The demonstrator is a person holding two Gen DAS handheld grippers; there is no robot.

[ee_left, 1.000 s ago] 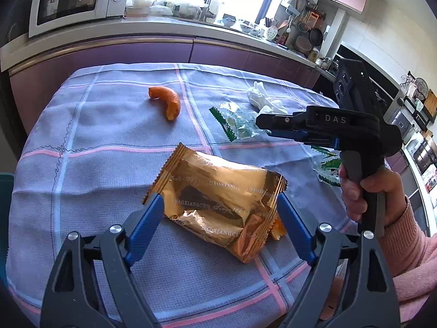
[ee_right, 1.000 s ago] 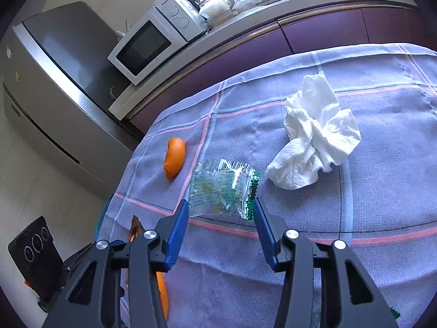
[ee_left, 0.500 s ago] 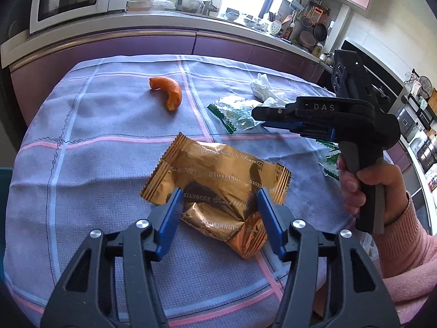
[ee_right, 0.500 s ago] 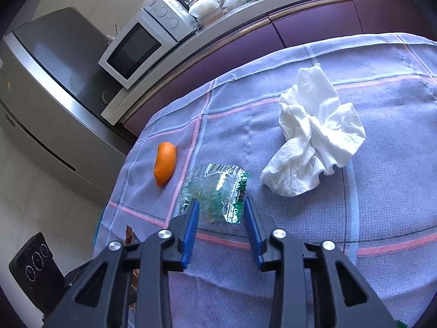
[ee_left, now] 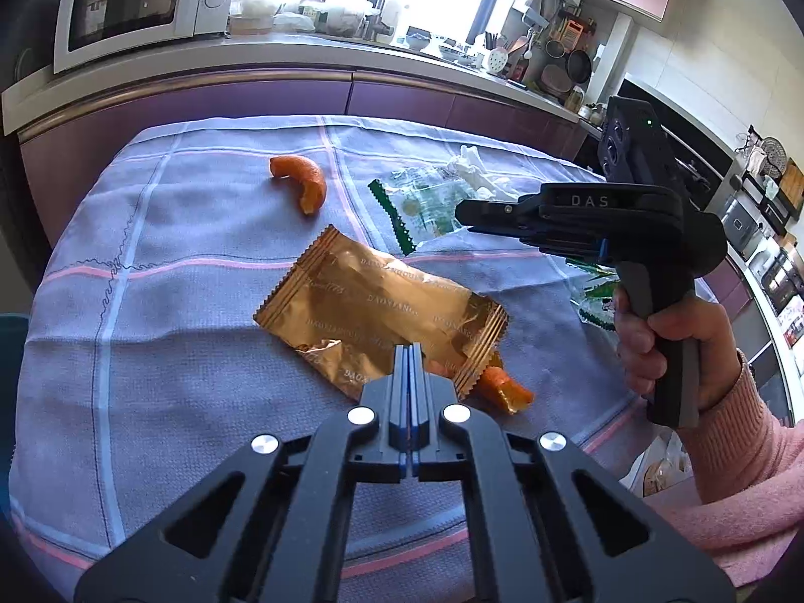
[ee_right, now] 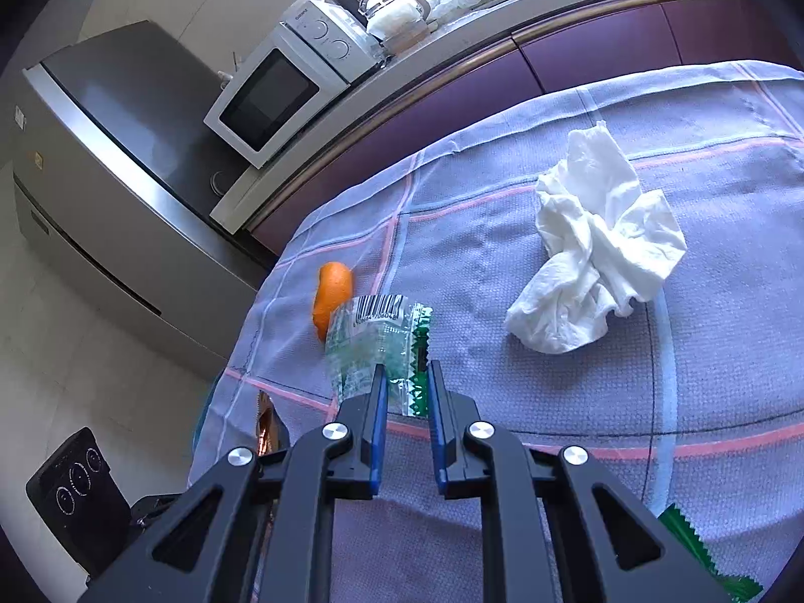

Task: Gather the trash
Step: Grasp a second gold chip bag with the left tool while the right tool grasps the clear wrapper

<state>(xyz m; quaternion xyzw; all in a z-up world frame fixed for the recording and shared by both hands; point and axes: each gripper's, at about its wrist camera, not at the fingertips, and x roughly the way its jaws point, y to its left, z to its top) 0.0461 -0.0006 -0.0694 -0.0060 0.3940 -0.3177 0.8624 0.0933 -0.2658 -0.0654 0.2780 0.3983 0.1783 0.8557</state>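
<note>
Left gripper sits low & level at the near edge of the table, fingers pinched tight on the near edge of the gold wrapper. Orange peel pokes out just right of it. Right gripper, held by a hand in a pink sleeve, fingers nearly closed w/ the clear green-edged wrapper between them. Far of it: another peel; right: crumpled tissue.
</note>
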